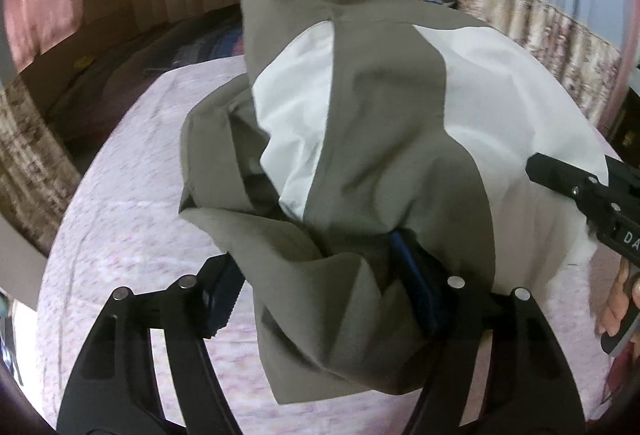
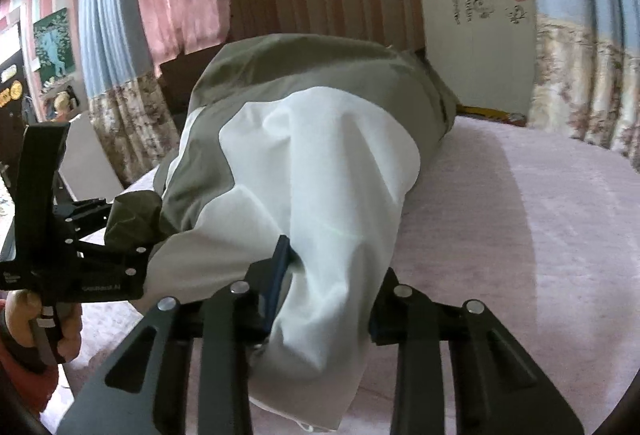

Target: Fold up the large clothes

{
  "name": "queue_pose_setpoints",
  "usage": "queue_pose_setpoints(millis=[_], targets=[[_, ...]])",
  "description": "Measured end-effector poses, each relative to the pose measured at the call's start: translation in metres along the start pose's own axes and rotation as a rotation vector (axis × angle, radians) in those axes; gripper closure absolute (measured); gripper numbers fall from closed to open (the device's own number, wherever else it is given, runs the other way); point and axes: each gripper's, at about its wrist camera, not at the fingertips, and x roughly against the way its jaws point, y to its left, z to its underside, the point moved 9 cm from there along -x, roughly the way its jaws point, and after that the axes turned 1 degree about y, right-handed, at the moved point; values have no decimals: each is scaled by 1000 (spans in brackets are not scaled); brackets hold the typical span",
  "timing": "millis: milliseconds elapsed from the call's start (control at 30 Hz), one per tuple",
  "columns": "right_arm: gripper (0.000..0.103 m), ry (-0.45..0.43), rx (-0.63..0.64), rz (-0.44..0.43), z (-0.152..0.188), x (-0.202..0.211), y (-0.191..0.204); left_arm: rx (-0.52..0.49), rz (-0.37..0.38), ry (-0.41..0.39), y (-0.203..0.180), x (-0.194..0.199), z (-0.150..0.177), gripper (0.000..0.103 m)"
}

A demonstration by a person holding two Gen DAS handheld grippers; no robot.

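Note:
A large grey-olive and white garment (image 1: 380, 115) is lifted in a bunched heap above a pink bed sheet (image 1: 120, 215). My left gripper (image 1: 320, 287) is shut on a thick fold of its olive cloth, which drapes over the right finger. The right wrist view shows that same gripper (image 2: 136, 235) at the left, with olive cloth gathered in its jaws. My right gripper (image 2: 328, 295) is shut on the white part of the garment (image 2: 312, 175), which hangs down between its fingers. It enters the left wrist view at the right edge (image 1: 560, 179), against the white cloth.
The bed (image 2: 520, 215) stretches to the right and ahead. Floral curtains (image 2: 580, 83) and a white wardrobe door (image 2: 476, 15) stand beyond it. A dark floor (image 1: 132, 47) lies past the bed's left edge. A person's hand (image 2: 44, 319) holds the left gripper's handle.

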Motion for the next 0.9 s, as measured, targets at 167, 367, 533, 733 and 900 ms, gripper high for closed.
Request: queue_pose_setpoints(millis=[167,367,533,733,900], targets=[[73,-31,-14,106,-1,32,-46,-41,80,-30,-54,-1,-13,33],[73,65,37,201,18,60,-90,-185,122,-27,-121,-2,-20,33],[74,143,120,209,34,63,-93,-235,106,3,-127,-1,-11,32],[64,137,145,177,42,63,-94,-217,91,20,-103,-6,2,13],[45,113,50,147,41,75,-96,-209,69,14,-96,6,5,5]])
